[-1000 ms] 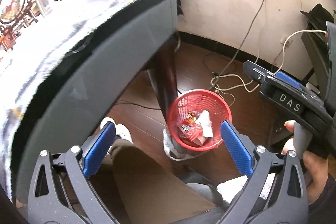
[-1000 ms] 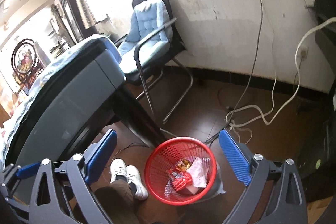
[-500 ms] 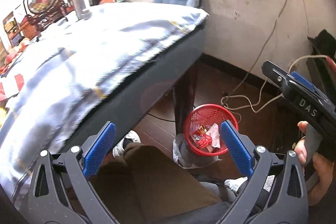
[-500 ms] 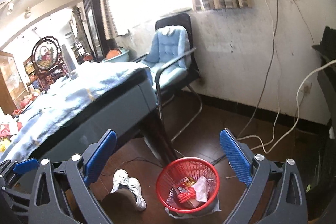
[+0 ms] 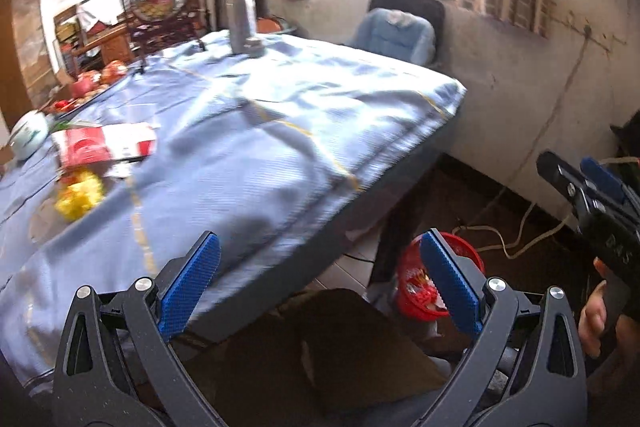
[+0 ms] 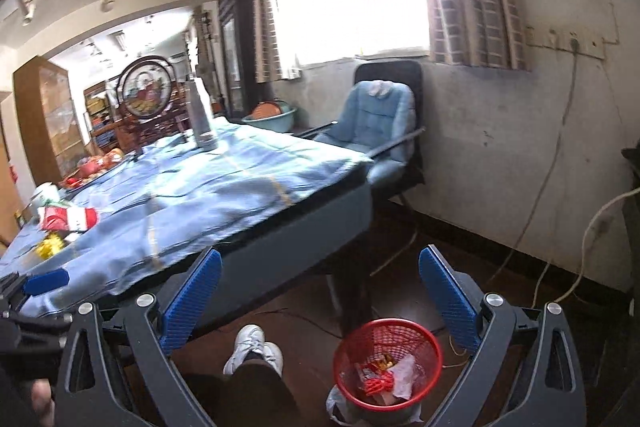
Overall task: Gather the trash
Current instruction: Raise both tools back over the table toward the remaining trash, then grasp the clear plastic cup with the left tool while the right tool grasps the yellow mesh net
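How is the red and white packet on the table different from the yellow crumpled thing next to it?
The red and white packet lies flat and looks boxy with straight edges; the yellow crumpled thing is a bunched, lumpy wad. The packet is two colours, the wad is all yellow. The packet looks bigger and lies farther from the left gripper. Both rest on the blue tablecloth, not yet in the red basket.

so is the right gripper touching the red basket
Apart. The right wrist view shows the open right gripper well above the red basket on the floor.
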`<act>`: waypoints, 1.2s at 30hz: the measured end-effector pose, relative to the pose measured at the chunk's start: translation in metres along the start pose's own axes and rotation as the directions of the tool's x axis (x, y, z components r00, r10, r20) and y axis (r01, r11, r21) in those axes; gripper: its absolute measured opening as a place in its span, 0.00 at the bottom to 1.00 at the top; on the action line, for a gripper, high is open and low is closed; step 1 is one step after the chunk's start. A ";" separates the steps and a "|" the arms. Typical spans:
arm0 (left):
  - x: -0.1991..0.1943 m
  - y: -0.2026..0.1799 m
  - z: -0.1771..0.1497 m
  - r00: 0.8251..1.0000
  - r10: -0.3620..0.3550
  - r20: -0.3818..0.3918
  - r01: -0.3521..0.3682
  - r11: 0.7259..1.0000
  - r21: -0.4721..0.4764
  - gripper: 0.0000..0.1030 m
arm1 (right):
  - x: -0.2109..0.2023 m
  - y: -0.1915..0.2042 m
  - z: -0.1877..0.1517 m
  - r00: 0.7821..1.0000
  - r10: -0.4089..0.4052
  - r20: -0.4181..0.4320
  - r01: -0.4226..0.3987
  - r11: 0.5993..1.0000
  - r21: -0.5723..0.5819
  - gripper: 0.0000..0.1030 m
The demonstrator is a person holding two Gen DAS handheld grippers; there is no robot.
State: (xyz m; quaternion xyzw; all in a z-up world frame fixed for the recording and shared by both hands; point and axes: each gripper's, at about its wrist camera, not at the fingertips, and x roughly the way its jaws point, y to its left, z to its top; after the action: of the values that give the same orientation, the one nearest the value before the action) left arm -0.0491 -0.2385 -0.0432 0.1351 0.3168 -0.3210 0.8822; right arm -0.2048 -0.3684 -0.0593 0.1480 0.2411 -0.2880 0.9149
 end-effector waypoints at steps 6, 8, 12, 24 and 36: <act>-0.019 0.054 0.000 0.998 0.053 0.033 -0.050 0.993 -0.104 0.93 | 0.000 0.034 0.002 0.997 0.072 -0.025 -0.073 0.996 -0.045 0.94; -0.023 0.073 0.001 0.995 0.090 0.042 -0.083 0.987 -0.141 0.93 | 0.001 0.045 0.002 0.995 0.094 -0.033 -0.095 0.994 -0.058 0.94; -0.029 0.116 0.000 0.989 0.140 0.038 -0.127 0.965 -0.229 0.93 | 0.005 0.073 0.003 0.980 0.189 -0.068 -0.194 0.977 -0.084 0.94; -0.057 0.251 -0.026 0.926 0.376 -0.024 -0.338 0.800 -0.496 0.93 | 0.024 0.191 0.016 0.840 0.507 -0.193 -0.534 0.836 -0.129 0.94; -0.054 0.308 -0.059 0.930 0.355 -0.093 -0.332 0.707 -0.625 0.93 | 0.046 0.311 0.002 0.767 0.568 -0.298 -0.640 0.714 -0.285 0.81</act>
State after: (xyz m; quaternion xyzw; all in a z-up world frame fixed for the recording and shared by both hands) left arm 0.0917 0.0466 -0.0424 -0.1172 0.3598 -0.0286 0.9252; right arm 0.0143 -0.1444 -0.0409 0.0702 0.3146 0.0943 0.9419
